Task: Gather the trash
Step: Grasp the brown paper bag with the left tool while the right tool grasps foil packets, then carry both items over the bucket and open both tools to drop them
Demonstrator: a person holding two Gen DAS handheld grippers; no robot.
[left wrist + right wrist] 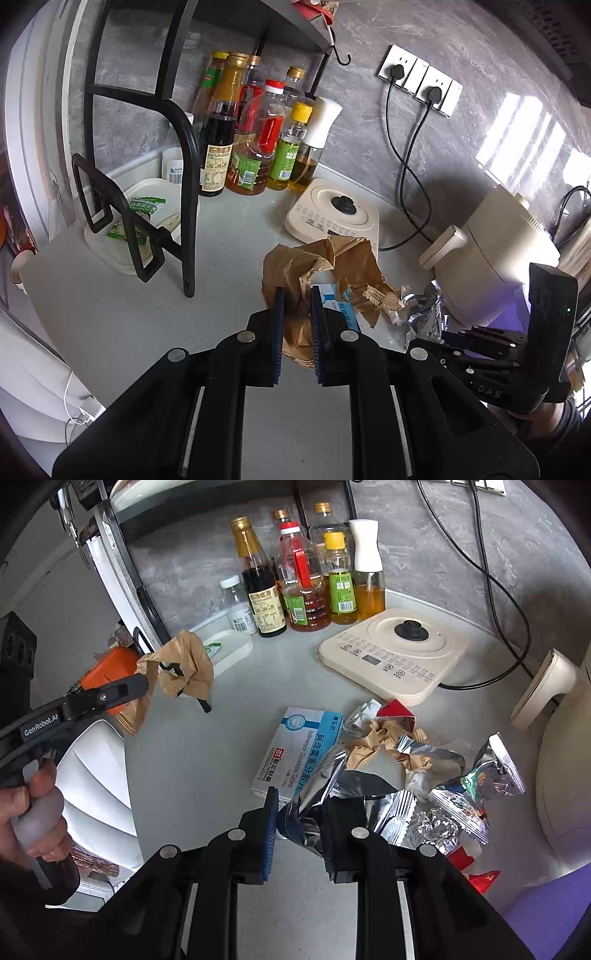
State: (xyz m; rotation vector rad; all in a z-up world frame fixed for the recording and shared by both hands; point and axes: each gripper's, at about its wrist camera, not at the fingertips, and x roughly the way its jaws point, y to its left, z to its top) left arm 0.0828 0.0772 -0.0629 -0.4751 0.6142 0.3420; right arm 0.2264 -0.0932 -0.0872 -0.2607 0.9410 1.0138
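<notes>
Grey speckled countertop runs to a grey marbled wall, where two black plugs sit in white sockets. At the back stand sauce and oil bottles, with a cream induction hob just beside them and a cream cooker further to the right. A black metal rack stands on the left, over a white lidded container.

The left gripper is clamped on a crumpled brown paper bag; in the right wrist view this bag hangs in the air above the counter edge, held by the black fingers.

The right gripper is low over the trash pile, with a crumpled silver foil wrapper between its blue pads. The jaws stand a little apart, and I cannot tell if they really press the wrapper.

On the counter beside it lie a white and blue medicine box, more silver foil wrappers, a small brown paper scrap and red packet pieces, all touching or overlapping one another.
</notes>
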